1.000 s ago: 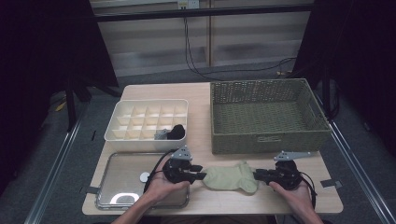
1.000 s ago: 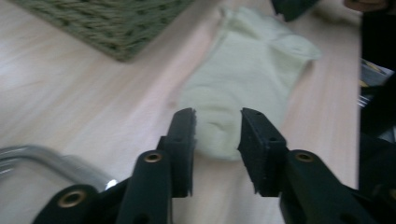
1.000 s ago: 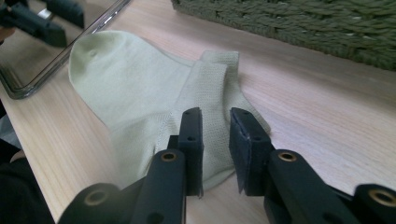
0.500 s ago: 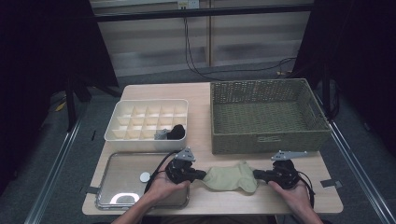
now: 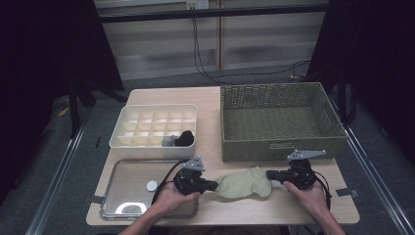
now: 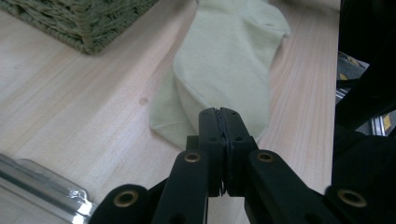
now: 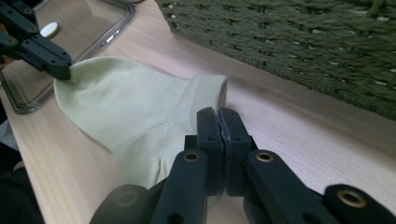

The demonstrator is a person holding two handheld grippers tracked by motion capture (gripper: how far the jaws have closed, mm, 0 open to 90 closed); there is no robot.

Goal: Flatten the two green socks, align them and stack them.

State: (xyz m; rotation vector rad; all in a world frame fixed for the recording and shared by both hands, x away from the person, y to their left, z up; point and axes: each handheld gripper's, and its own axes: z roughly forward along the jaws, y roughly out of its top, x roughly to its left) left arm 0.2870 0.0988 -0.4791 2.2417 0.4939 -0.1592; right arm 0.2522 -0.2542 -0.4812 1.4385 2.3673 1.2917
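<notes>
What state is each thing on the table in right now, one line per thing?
Sock: flat on the table, pinched at both ends.
Left gripper: shut on the sock.
Right gripper: shut on the sock.
Wicker basket: upright, empty.
Divided box: open, dark items in one corner.
Metal tray: flat, holding a small white disc.

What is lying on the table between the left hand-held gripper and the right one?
A pale green sock lies between the left hand-held gripper and the right hand-held gripper, each clamped on one end; the high view shows it.
</notes>
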